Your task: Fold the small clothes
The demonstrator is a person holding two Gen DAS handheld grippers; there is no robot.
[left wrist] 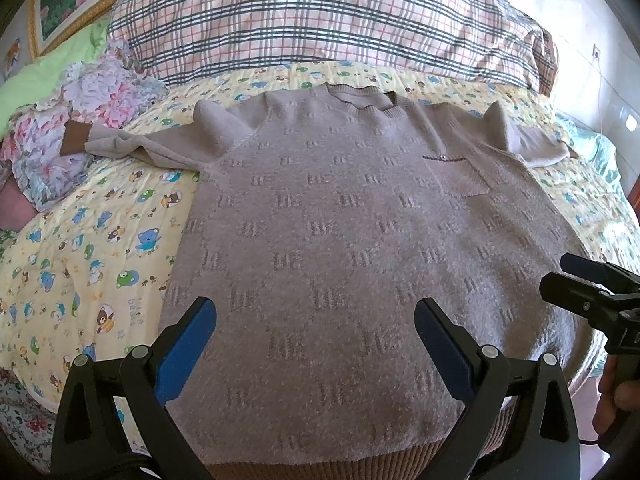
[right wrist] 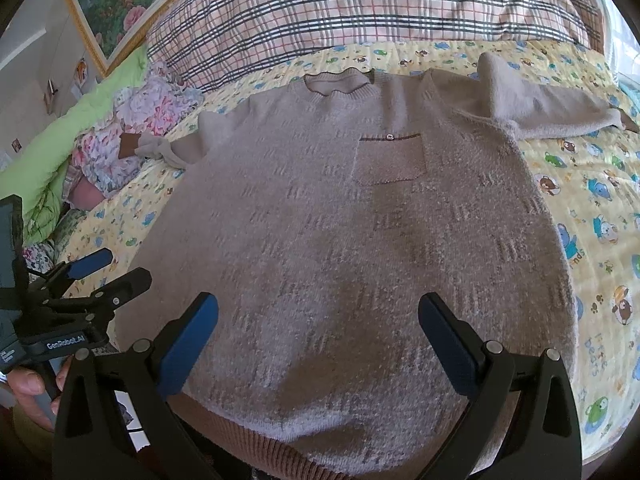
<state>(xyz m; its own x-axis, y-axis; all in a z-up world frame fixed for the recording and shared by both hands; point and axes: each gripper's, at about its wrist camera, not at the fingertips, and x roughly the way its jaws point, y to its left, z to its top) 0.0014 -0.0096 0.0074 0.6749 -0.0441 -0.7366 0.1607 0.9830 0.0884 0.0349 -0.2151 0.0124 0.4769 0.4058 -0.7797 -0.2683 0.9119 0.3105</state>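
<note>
A beige knit sweater (left wrist: 340,216) with brown cuffs and hem lies flat, front up, on the bed, collar at the far side; it also shows in the right wrist view (right wrist: 340,220). Its chest pocket (right wrist: 390,158) faces up. The left sleeve (left wrist: 132,144) stretches out to the left, the right sleeve (right wrist: 552,108) to the right. My left gripper (left wrist: 316,328) is open and empty above the lower left part of the sweater. My right gripper (right wrist: 318,328) is open and empty above the lower right part, and it shows at the right edge of the left wrist view (left wrist: 580,284).
The sweater rests on a yellow bear-print quilt (left wrist: 100,240). A plaid pillow (left wrist: 320,16) lies along the far side. A floral cloth bundle (left wrist: 80,120) and a green blanket (left wrist: 48,72) lie at the far left. The bed's near edge is under the sweater hem (right wrist: 260,436).
</note>
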